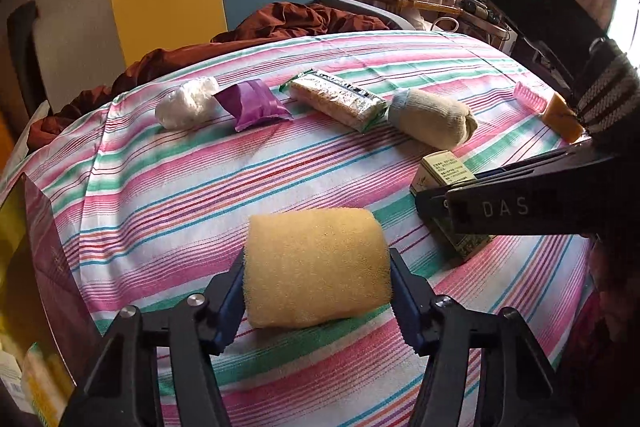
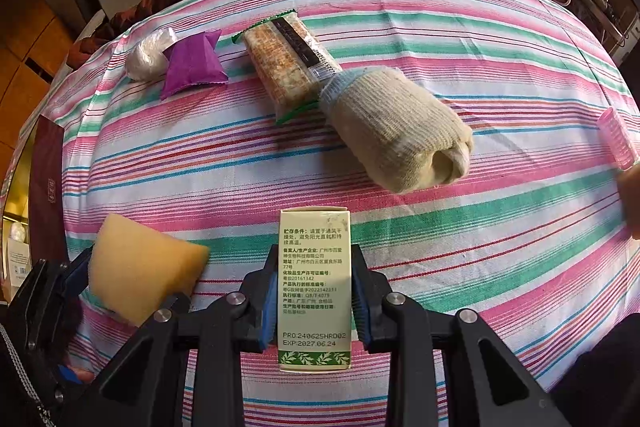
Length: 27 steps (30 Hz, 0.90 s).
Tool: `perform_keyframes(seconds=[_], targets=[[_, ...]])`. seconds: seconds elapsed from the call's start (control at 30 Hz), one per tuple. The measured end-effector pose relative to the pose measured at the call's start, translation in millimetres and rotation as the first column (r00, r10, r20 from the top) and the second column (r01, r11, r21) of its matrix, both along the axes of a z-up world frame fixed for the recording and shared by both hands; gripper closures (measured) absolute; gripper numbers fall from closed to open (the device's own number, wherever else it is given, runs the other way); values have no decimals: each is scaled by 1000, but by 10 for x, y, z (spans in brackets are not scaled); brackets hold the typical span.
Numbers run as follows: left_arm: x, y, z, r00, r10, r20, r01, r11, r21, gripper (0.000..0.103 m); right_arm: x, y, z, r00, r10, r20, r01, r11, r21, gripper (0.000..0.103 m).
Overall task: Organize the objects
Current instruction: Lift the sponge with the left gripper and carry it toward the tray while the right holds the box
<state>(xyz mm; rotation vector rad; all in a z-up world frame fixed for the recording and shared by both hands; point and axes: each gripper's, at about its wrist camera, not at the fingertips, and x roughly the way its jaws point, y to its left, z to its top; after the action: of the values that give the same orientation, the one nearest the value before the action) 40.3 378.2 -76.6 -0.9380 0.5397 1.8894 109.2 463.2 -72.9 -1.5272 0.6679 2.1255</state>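
Observation:
A yellow sponge [image 1: 316,267] sits between the blue pads of my left gripper [image 1: 317,269], which press on both of its sides just above the striped tablecloth [image 1: 200,187]. The right wrist view shows that sponge [image 2: 140,275] at the lower left, with the left gripper [image 2: 60,287] behind it. My right gripper [image 2: 315,301] is shut on a small cream and green printed box [image 2: 315,267], gripped by its long sides. From the left wrist view, the box [image 1: 444,171] pokes out beneath the right gripper [image 1: 432,203] at the right.
Farther back, a row lies across the cloth: a white wad [image 1: 186,103], a purple packet [image 1: 254,105], a biscuit pack [image 1: 338,99] and a rolled beige glove [image 1: 434,121]. A pink comb [image 1: 530,97] and an orange item [image 1: 562,119] lie far right. A dark red box [image 1: 52,259] stands left.

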Motion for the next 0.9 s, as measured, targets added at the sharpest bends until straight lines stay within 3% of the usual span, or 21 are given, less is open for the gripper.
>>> perform_keyframes(seconds=[0.13, 0.4, 0.6, 0.9], targets=[[22, -99, 43, 1000, 10, -1, -10, 1000, 15, 44, -6, 3, 3, 1000, 4, -1, -4, 1000, 3, 73], [101, -504, 456, 997, 64, -47, -59, 992, 108, 43, -34, -13, 21, 999, 35, -18, -35, 999, -5, 73], [83, -815, 690, 988, 125, -88, -111, 982, 151, 42, -180, -170, 40, 992, 125, -34, -125, 992, -10, 73], [-201, -1281, 861, 965, 247, -92, -230, 959, 168, 41, -58, -208, 33, 989, 149, -9, -149, 989, 21, 73]])
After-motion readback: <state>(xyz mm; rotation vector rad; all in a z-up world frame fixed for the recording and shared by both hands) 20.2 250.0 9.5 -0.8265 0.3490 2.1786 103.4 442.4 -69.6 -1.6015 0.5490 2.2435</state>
